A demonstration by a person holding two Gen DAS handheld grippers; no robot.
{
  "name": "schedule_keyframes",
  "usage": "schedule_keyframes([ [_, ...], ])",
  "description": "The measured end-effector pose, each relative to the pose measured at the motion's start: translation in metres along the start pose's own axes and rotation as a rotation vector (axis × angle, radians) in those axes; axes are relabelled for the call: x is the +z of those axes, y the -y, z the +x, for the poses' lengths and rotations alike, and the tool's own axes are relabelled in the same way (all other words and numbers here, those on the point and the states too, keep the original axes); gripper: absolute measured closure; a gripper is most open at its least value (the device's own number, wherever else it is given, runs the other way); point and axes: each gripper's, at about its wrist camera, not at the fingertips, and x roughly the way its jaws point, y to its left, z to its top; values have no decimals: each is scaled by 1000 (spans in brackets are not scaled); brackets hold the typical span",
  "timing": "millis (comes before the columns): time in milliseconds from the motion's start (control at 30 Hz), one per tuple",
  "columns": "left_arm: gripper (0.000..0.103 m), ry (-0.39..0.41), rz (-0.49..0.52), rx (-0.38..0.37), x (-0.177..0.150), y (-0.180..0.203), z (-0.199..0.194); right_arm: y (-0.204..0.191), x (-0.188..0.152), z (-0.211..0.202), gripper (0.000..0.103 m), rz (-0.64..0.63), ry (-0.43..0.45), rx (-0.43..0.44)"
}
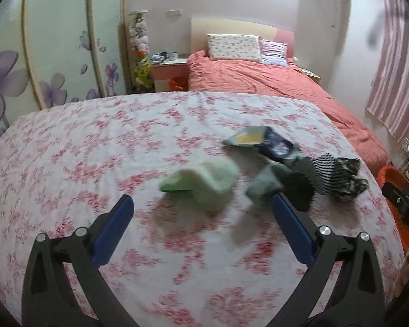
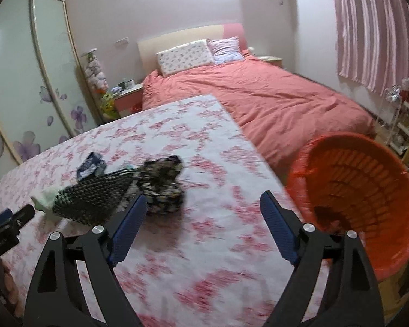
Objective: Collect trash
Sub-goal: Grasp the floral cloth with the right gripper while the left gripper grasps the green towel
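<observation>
I am holding my left jaws spread and empty over the desk; the pale green wrapper is lying just beyond them. Rightwards, roughly five blurred scraps are clustering. My right jaws, spread, empty, are hovering right of the pile, beside one orange basket.

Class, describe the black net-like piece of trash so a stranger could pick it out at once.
Start at the table with the pink-flowered cloth in front of the bed. Find the trash cluster on it. The black mesh piece lies between the pale green wad and the black-and-white patterned bundle; only it has open netting.
</observation>
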Motion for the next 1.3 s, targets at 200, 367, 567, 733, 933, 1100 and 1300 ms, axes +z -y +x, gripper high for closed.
schedule_keyframes([
  [200, 4, 3, -7, 35, -2, -14, 10, -20, 1, 34, 33, -5, -96, 26],
  [367, 4, -24, -15, 30, 2, -19, 21, -34, 2, 50, 36, -27, -140, 37],
  [567, 4, -12, 14, 30, 9, -13, 31, -37, -2, 62, 75, -47, -196, 32],
  [733, 6, -38, 30, 27, 14, -6, 46, -21, -2, 49, 83, -7, -171, 10],
  [933, 8, -64, 23, 2, 16, -1, 60, -3, -1, 40, 83, 18, -153, -21],
  [1100, 18, -90, 27, 3, 16, 4, 70, -2, -4, 42, 83, -2, -154, -37],
  [1300, 26, -111, 5, 0, 16, -1, 80, -2, -4, 44, 83, -14, -153, -40],
])
